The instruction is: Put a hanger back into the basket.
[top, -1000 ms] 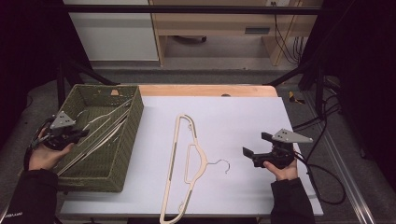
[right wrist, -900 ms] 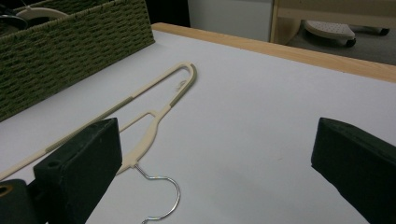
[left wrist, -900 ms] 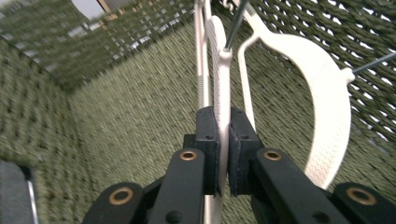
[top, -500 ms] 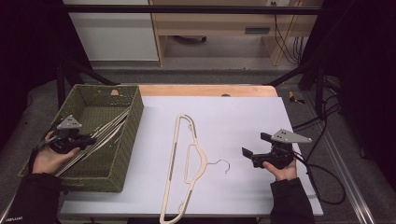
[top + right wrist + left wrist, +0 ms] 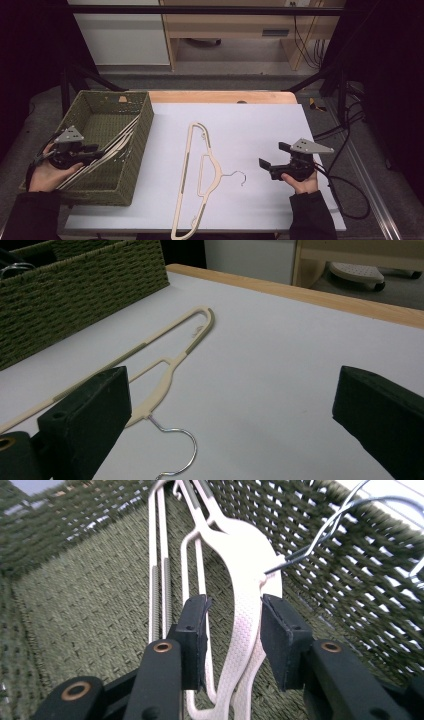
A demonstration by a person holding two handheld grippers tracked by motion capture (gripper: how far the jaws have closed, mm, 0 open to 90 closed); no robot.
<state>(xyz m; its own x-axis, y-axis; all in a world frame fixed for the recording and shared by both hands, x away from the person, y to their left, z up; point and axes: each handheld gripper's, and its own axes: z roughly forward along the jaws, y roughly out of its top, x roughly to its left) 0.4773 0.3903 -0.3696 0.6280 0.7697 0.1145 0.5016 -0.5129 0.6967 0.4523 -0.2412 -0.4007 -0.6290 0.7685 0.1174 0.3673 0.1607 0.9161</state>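
Note:
A cream plastic hanger (image 5: 187, 165) with a wire hook lies flat on the white table top (image 5: 260, 125). It also lies ahead of my right gripper (image 5: 232, 390), left of centre in the right gripper view (image 5: 165, 370). Several more cream hangers (image 5: 117, 145) lean inside the green woven basket (image 5: 145, 120). My left gripper (image 5: 100, 149) reaches into the basket from its left rim. Its jaws have just been opening, and one hanger's neck (image 5: 247, 620) stands between the pads with a gap on the left side. My right gripper (image 5: 272, 155) rests on the table, wide open and holding nothing.
The basket stands at the table's left end, its wall (image 5: 75, 285) also in the right gripper view. A wooden strip (image 5: 220, 96) edges the table's far side. Cables (image 5: 345, 130) hang off the right side. A wooden bench (image 5: 235, 30) stands beyond the table.
My left gripper has shifted slightly right and down over the basket's left rim, with the hangers still leaning in the basket. The right gripper and the table hanger have not moved.

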